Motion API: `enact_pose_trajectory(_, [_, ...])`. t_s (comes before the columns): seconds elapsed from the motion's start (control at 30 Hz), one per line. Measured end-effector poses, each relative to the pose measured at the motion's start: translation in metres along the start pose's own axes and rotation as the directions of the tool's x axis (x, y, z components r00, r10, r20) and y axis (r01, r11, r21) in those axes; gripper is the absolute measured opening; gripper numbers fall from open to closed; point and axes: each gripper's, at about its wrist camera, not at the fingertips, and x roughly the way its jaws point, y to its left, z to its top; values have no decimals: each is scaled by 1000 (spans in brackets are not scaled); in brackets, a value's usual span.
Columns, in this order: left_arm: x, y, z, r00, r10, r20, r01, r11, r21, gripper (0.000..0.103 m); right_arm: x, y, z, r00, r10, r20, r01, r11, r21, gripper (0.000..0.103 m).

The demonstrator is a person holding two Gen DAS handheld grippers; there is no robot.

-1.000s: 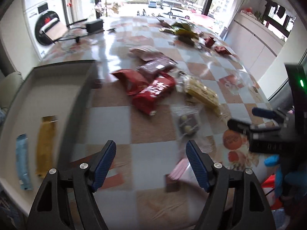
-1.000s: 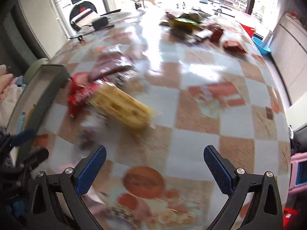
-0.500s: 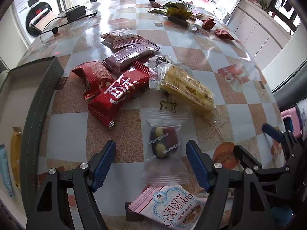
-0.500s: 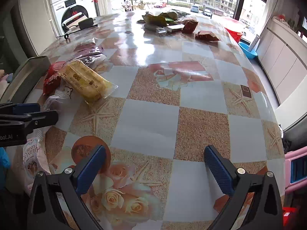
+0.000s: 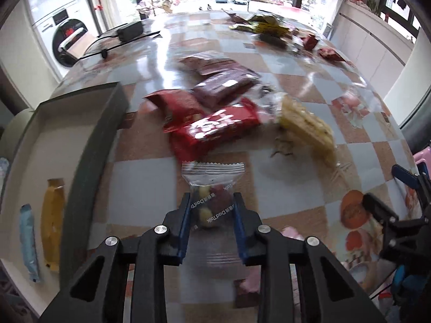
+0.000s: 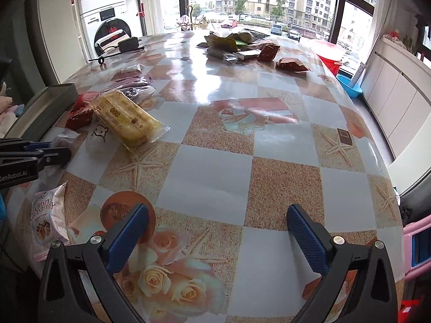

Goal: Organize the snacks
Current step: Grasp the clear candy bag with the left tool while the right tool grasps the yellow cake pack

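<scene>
Now the left gripper [image 5: 212,206] is closing on a clear snack packet [image 5: 212,185]; the packet sits between the blue pads and they appear to press its sides, its crimped top edge sticking out ahead toward 12 o'clock. Inside it are yellow and dark red pieces, with printed lettering on the film. The background is blurred in the left wrist view.

At 12 o'clock just past the packet lies a red wrapper [image 5: 215,129], with a second red wrapper [image 5: 172,105] at 11 and two dark maroon packs [image 5: 223,86] behind. A yellow wafer pack [image 5: 307,129] is at 1–2 o'clock. The grey tray [image 5: 89,156] sits at 9 o'clock, holding a yellow stick [image 5: 52,212] and a light blue stick [image 5: 28,242], side by side and apart.

The right gripper [image 6: 217,228] has its jaws wide apart, nothing between them, hovering over the checkered tablecloth [image 6: 215,172] above a rose print. From the right wrist view a pink cranberry bag [image 6: 47,220] lies at 9 o'clock near the table edge, and the wafer pack is at 10–11. More snacks in a far pile [image 6: 237,44] lie at 12 o'clock.
</scene>
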Motion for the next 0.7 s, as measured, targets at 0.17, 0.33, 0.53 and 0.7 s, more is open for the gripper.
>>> enact_pose_trajectory(0.17, [-2,9,-4,1000,2,25,-2,1000,4,33,1,0,2,1000,-1,-14,1,1000,0,103])
enact_pose_trajectory(0.33, [-1,7,-4,999,13,36,-13,1000,2,35,12,23,20,994,49,-97,-58,994,-90,103])
enact_pose_trajectory(0.53, [-1,10,-3,999,7,32,-6,1000,-6,38,44,68,60,977,134,-163,-173,952,-252,103])
enact_pose_trajectory(0.7, [-1,11,-3,999,-1,32,1,1000,-9,41,73,83,97,964,142,-225,-209,928,-310,103])
